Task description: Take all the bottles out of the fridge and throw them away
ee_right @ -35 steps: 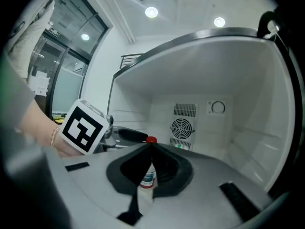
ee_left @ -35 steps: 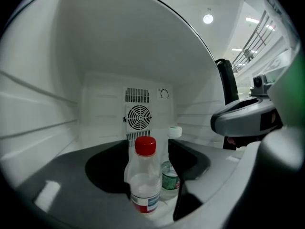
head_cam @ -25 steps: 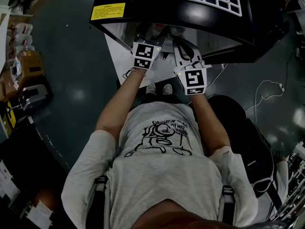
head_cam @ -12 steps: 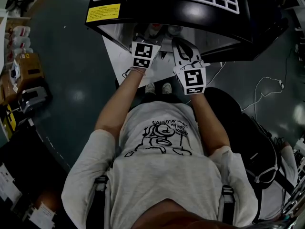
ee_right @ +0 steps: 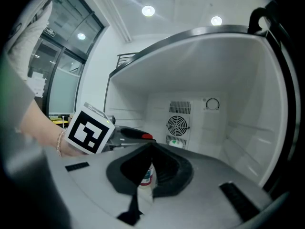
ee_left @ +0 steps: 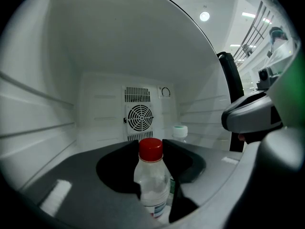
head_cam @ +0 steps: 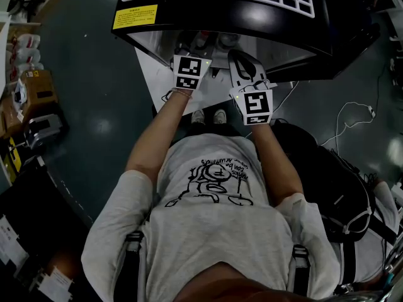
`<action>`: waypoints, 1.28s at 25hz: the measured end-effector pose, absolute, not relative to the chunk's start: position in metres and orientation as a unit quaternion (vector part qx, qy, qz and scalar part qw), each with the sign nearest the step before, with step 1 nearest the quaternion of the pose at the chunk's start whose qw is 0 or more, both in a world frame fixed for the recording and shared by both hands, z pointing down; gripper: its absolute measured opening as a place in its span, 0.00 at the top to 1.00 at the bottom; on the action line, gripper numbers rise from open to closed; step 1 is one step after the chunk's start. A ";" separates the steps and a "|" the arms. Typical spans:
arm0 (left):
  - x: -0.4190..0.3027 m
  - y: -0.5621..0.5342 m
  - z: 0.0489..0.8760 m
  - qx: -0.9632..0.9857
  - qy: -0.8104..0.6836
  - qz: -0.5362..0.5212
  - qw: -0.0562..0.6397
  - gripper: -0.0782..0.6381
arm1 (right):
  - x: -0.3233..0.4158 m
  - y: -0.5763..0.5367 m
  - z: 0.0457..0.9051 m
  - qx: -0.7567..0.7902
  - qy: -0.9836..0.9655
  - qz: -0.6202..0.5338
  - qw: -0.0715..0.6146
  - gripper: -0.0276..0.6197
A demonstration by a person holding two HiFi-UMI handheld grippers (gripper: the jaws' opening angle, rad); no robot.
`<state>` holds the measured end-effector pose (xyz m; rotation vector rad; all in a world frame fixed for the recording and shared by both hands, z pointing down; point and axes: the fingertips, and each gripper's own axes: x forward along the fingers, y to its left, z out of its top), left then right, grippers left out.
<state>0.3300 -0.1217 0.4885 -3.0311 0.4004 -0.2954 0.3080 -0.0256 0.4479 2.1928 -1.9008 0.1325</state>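
Note:
A clear bottle with a red cap (ee_left: 151, 178) stands upright on the fridge's floor, between the jaws of my left gripper (ee_left: 151, 144). Those jaws have just been closing around it. A thin gap shows beside the right jaw, so I read it as open. A second bottle with a green cap (ee_left: 179, 131) stands farther back, near the rear wall. My right gripper (ee_right: 151, 144) is shut and empty just to the right, and the red-capped bottle (ee_right: 148, 174) shows behind its jaws. From above, the left gripper (head_cam: 189, 55) and right gripper (head_cam: 242, 65) both reach into the fridge (head_cam: 220, 5).
The fridge's white inner walls (ee_left: 52, 104) and the fan grille (ee_left: 139, 116) close in the space. The open door panel (head_cam: 151, 74) hangs below left of the hands. A black bag (head_cam: 327, 175) lies at the person's right, cardboard boxes (head_cam: 38, 87) stand left, and a cable (head_cam: 352, 115) lies on the floor.
Both hands have kept their places at the fridge's mouth. The black bag at the right has shifted its outline a little.

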 end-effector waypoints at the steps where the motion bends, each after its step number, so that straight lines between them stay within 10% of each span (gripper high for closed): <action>1: 0.330 -0.122 0.488 -0.986 0.131 -0.096 0.035 0.67 | 0.308 -0.025 0.448 0.750 -0.649 0.046 0.118 0.94; 32: 0.296 -0.098 0.440 -0.991 0.106 -0.071 0.034 0.67 | 0.304 -0.025 0.425 0.751 -0.652 0.044 0.095 0.94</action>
